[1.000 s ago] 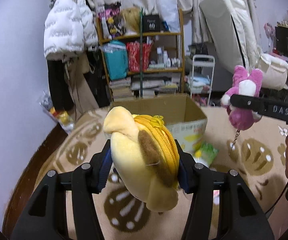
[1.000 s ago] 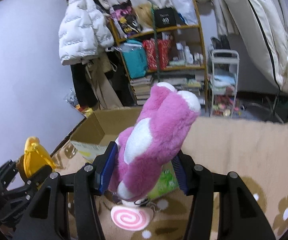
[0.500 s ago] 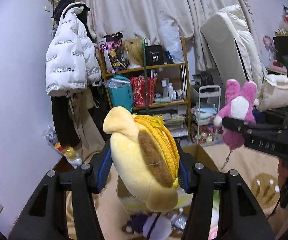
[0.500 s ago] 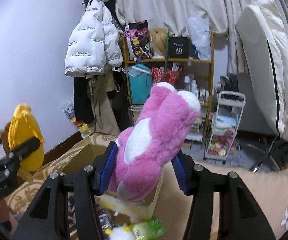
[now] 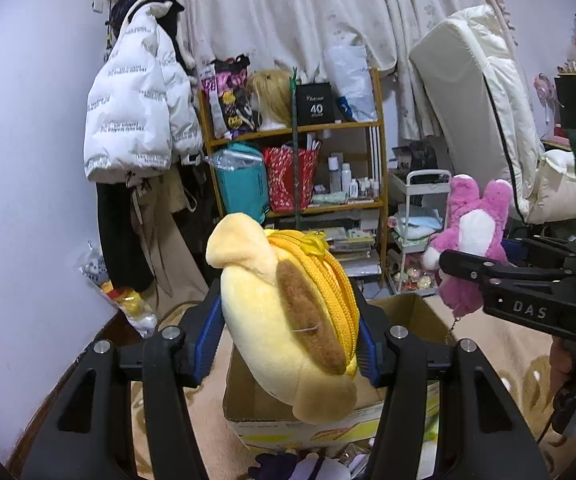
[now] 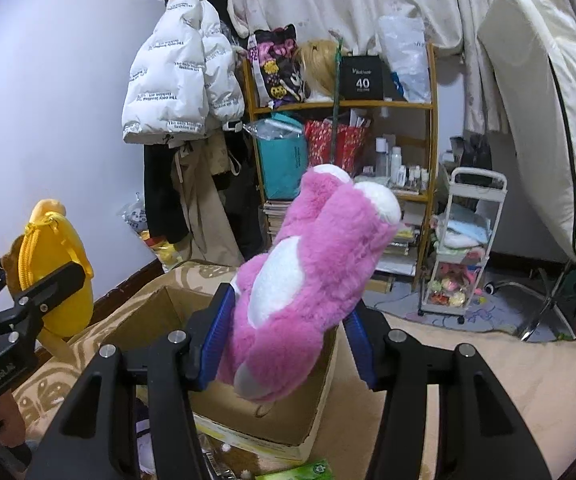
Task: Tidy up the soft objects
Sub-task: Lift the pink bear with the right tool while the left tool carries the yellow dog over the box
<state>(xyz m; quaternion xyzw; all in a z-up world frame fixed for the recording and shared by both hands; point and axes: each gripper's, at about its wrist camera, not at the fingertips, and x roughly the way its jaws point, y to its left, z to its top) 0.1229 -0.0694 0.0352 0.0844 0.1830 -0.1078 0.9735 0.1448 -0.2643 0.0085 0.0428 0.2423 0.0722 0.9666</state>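
Beyond both tongs we see a leaning white mattress (image 6: 544, 112), then a wooden shelf (image 6: 368, 104) crowded with bags and bottles, with a white puffer jacket (image 6: 180, 80) hanging just left of it. Below and just ahead of the tongs sits an open cardboard box (image 6: 248, 408) on a beige patterned rug (image 6: 488, 380); in the left wrist view its front wall (image 5: 300, 428) shows directly under the left pair.

We hold the left tongs (image 5: 288, 340) clamped on a yellow plush pouch (image 5: 284, 320), blue pads pressed against both its sides, its zipper ridge turned toward the right finger and its pale rounded tip pointing up and away. The pouch hangs in the air above the box opening.

Our right tongs (image 6: 288, 340) are squeezed onto a pink plush toy (image 6: 308, 280), which stands tilted between the pads, white-tipped ears pointing up toward the shelf, white belly patch facing left. It too is off the floor, over the near corner of the box.

Each view catches the other pair: the pink toy (image 5: 468, 240) to the right of the left tongs, the yellow pouch (image 6: 56, 264) far left of the right tongs. A white rolling cart (image 6: 464, 248) stands right of the shelf.
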